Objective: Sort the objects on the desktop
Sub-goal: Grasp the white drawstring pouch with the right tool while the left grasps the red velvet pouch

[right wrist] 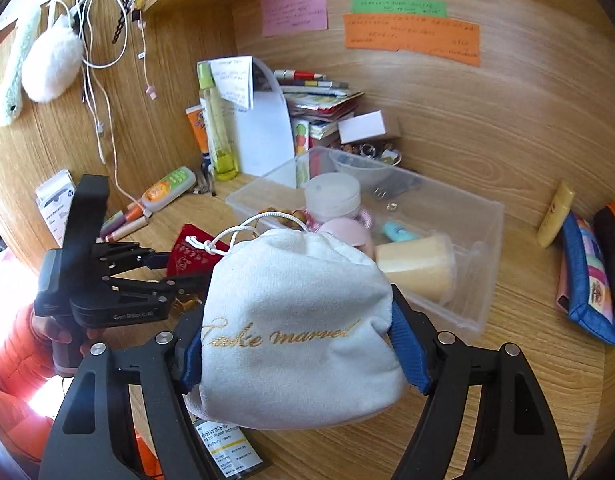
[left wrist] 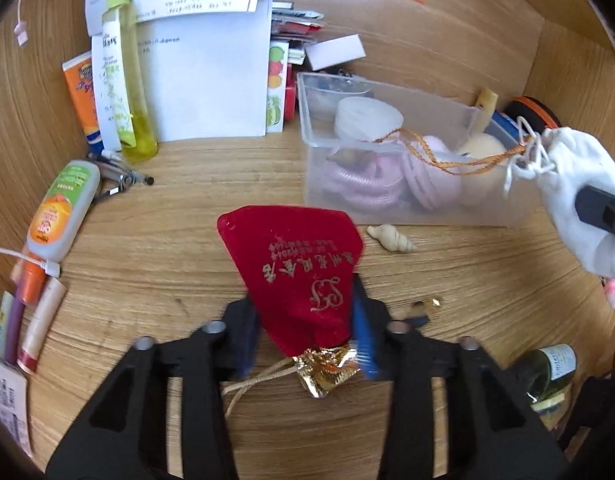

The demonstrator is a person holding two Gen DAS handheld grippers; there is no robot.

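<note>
With both hands loaded, this reads as a two-pouch pickup headed for the clear plastic bin (right wrist: 459, 276).

Right gripper (right wrist: 303, 356): jaws wide, blue pads pressed into both flanks of the white drawstring pouch (right wrist: 295, 320). It's held clear of the desk (right wrist: 507, 400), just near of the bin, cord end pointing far. Wide because the pouch is bulky and soft.

Left gripper (left wrist: 303, 344): jaws narrowed around the red velvet pouch (left wrist: 295, 276) near its gold-tied neck; right pad on the fabric, left pad blurred, so full contact is likely, not certain. Grabbing at the neck makes sense: thinnest, bunched part. The red pouch sits mid-desk, near-left of the bin.

The bin already holds jars and pink items, so probably the sort target. The small shell (left wrist: 391, 238) lies loose just near of it.
</note>
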